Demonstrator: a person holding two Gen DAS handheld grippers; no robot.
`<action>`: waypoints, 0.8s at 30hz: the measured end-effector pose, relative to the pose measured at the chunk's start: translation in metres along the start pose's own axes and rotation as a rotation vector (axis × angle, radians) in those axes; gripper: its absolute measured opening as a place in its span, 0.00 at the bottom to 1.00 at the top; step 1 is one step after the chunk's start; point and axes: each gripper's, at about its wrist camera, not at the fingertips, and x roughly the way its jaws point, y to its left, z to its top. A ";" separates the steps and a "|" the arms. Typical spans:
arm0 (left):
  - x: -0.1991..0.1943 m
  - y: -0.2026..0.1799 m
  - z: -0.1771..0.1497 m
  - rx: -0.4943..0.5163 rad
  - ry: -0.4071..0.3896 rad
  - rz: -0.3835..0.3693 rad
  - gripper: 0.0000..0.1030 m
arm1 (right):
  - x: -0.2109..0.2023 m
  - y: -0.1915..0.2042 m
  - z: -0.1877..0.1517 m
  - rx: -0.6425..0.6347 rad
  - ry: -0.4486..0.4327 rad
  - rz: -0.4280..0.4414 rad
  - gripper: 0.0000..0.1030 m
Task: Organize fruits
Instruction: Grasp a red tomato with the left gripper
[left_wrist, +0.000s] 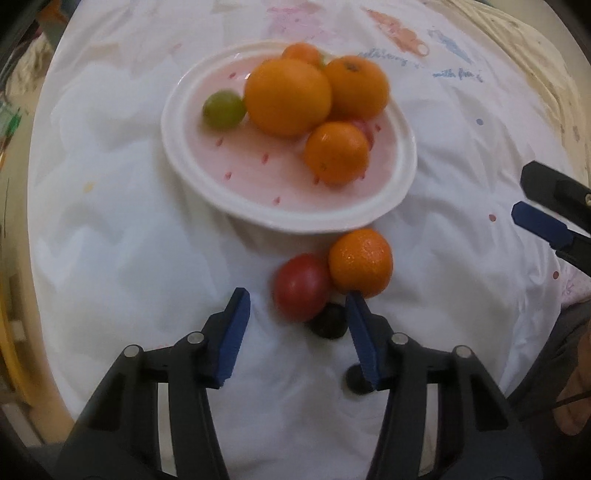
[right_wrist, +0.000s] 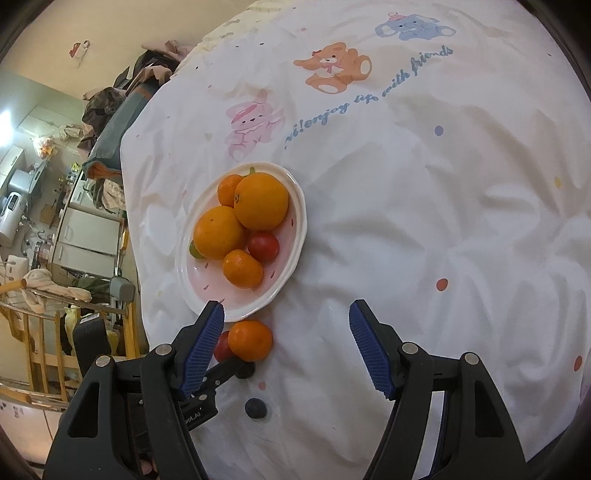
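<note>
**Over the loose fruit beside the plate**

My left claw (left_wrist: 297, 306) points steeply down at the white bedsheet (left_wrist: 110, 240), just short of the near rim of the pink-and-white plate (left_wrist: 280, 218). Its blue pads stand apart with nothing pressed between them. A red tomato (left_wrist: 301, 286) lies in the gap, nearer the right-hand pad, and a small dark fruit (left_wrist: 328, 321) sits just behind the tomato, against that same pad. A small mandarin (left_wrist: 360, 262) rests beside the tomato, touching it and almost touching the plate's rim; the right pad's tip overlaps its lower edge (contact I cannot judge). Another dark round fruit (right_wrist: 255, 408) lies further from the plate, alone on the sheet.

On the plate sit two large oranges (left_wrist: 288, 98) side by side, a smaller mandarin behind them, another mandarin (left_wrist: 336, 153) towards the near rim, a green fruit (left_wrist: 223, 109) on the left side, and a red tomato (right_wrist: 263, 245) tucked between the oranges and the near mandarin.

My right claw (right_wrist: 286, 314) hangs to the right of the plate's near edge, jaws wide, gripping nothing.
</note>
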 end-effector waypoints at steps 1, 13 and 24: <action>0.001 -0.002 0.001 0.015 0.000 -0.001 0.47 | 0.000 -0.001 0.000 0.005 -0.001 0.001 0.71; -0.011 0.004 -0.003 0.053 -0.035 0.015 0.24 | -0.001 -0.008 0.000 0.020 0.006 -0.020 0.71; -0.077 0.049 -0.022 -0.137 -0.188 0.048 0.24 | 0.039 0.019 -0.014 -0.045 0.177 0.067 0.71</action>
